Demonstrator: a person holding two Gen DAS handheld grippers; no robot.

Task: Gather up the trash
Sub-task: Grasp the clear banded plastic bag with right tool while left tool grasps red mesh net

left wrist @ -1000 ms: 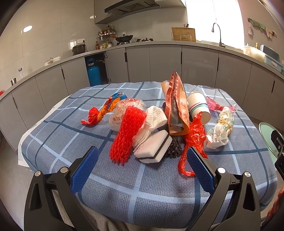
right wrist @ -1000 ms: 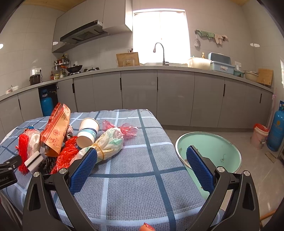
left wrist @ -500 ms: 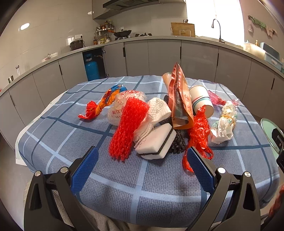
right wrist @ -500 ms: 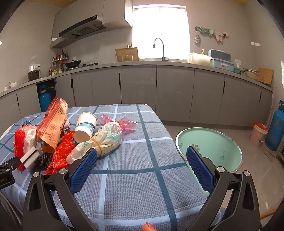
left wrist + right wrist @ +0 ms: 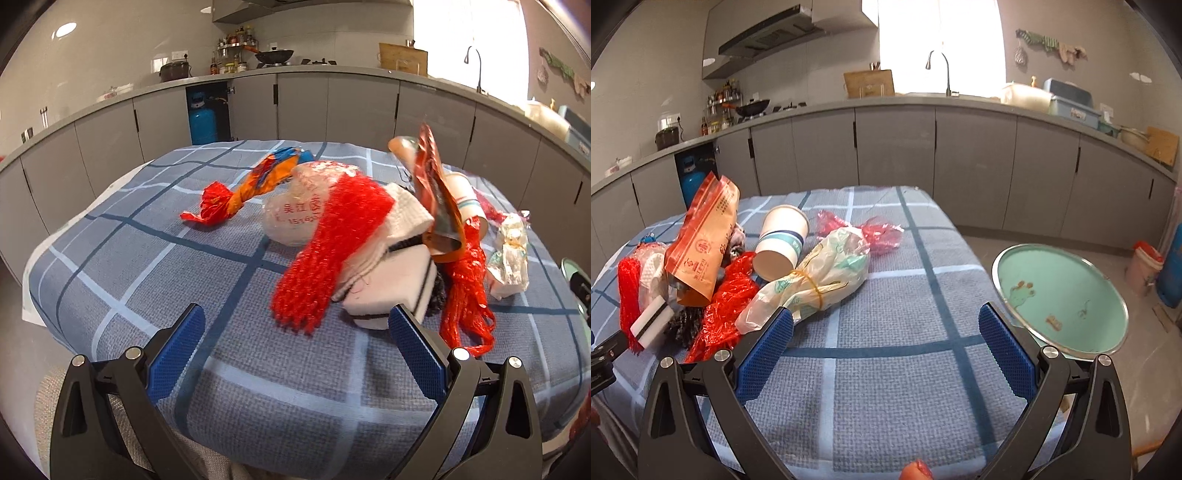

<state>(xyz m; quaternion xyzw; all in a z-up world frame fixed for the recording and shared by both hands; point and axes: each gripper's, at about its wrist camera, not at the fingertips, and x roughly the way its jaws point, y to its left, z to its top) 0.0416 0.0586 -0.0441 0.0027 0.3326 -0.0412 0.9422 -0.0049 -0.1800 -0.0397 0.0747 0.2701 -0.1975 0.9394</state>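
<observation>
Both hand-held grippers are hanging wide open and empty: the left hand-held gripper [image 5: 295,347] just near the red mesh [image 5: 325,254] and white sponge [image 5: 391,291], the right hand-held gripper [image 5: 886,345] beside the tied plastic bag [image 5: 820,277]. The trash is lying heaped on the checked desk [image 5: 886,369], with a paper cup [image 5: 783,240] among it and a green basin [image 5: 1067,295] sitting off its right edge.

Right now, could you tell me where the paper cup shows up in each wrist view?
Left wrist: the paper cup lies at right of centre, mostly hidden behind the orange snack bag.
Right wrist: it lies on its side, left of centre, open end toward the camera.
Shared landmark: the orange snack bag beside it.
</observation>
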